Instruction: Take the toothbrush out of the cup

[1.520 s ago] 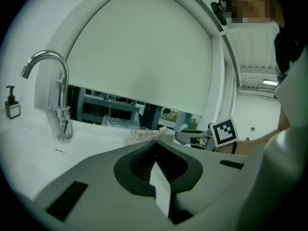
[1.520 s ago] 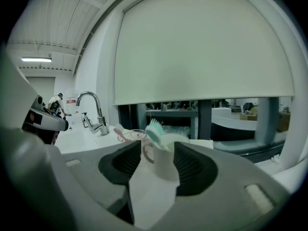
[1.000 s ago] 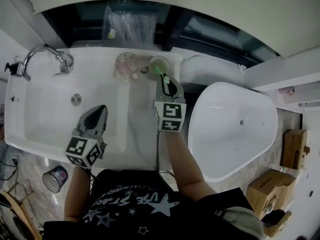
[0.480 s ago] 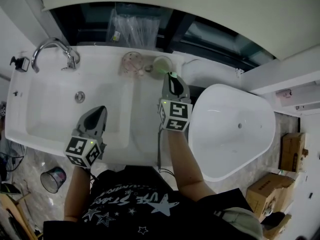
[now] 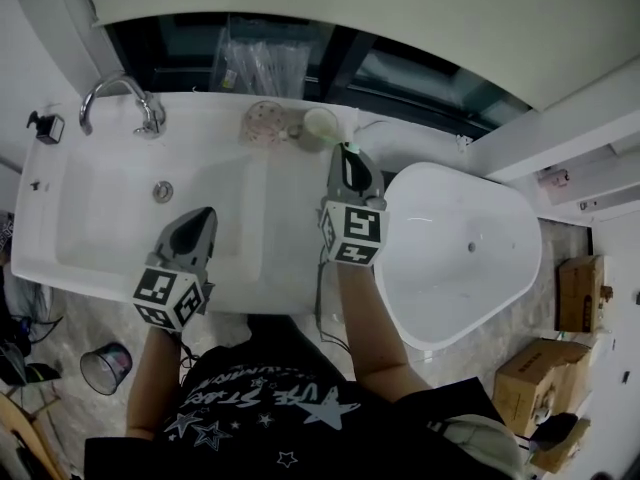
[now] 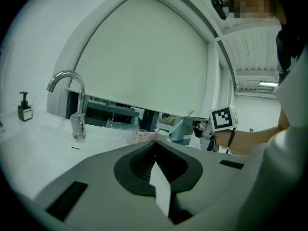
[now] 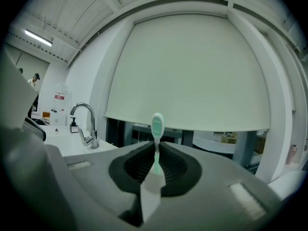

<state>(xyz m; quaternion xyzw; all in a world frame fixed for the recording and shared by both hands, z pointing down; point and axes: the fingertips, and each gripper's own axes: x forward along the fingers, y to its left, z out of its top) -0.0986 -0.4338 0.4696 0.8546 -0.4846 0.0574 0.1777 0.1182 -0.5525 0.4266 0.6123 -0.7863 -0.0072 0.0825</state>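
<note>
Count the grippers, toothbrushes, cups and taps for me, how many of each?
Grippers: 2, the left gripper and the right gripper
Toothbrush: 1, in the right gripper
Cup: 1
Tap: 1
Total: 5

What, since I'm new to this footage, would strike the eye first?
A green toothbrush stands upright, pinched in the right gripper, just right of the cup at the back of the counter. The left gripper hangs shut and empty over the white sink. A big white tub fills the right side.
</note>
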